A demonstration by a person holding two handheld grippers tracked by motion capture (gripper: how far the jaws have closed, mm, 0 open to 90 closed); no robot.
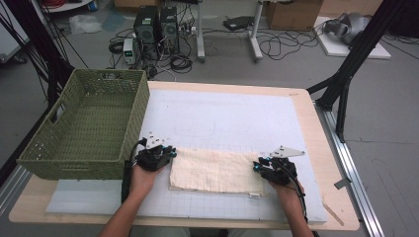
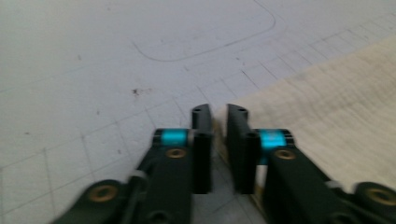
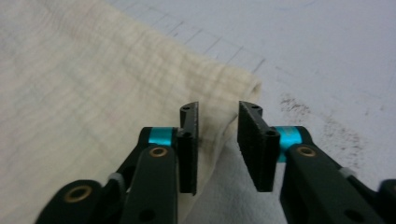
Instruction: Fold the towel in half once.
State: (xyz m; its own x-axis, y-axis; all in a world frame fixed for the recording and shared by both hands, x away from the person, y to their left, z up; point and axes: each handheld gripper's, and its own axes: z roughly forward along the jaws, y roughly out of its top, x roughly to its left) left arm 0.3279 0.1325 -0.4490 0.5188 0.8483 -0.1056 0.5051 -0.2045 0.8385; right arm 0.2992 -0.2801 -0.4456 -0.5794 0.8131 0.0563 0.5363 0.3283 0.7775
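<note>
Tools: two; the left tool point(image 2: 218, 116) straddles the cloth's left edge with jaws narrowly apart, not yet pinching; the right tool point(image 3: 218, 114) is spread at the cloth's right corner.
Cloth point(image 1: 217, 170): one, cream, lying flat near the surface's front edge, between the tools.
Step, as judged: both ends should be pinched together, each jaw pair set fully over the hem before closing.
Basket point(image 1: 34, 153): one, green, at the surface's left edge.
Mat point(image 1: 222, 118): one, white, gridded.
</note>
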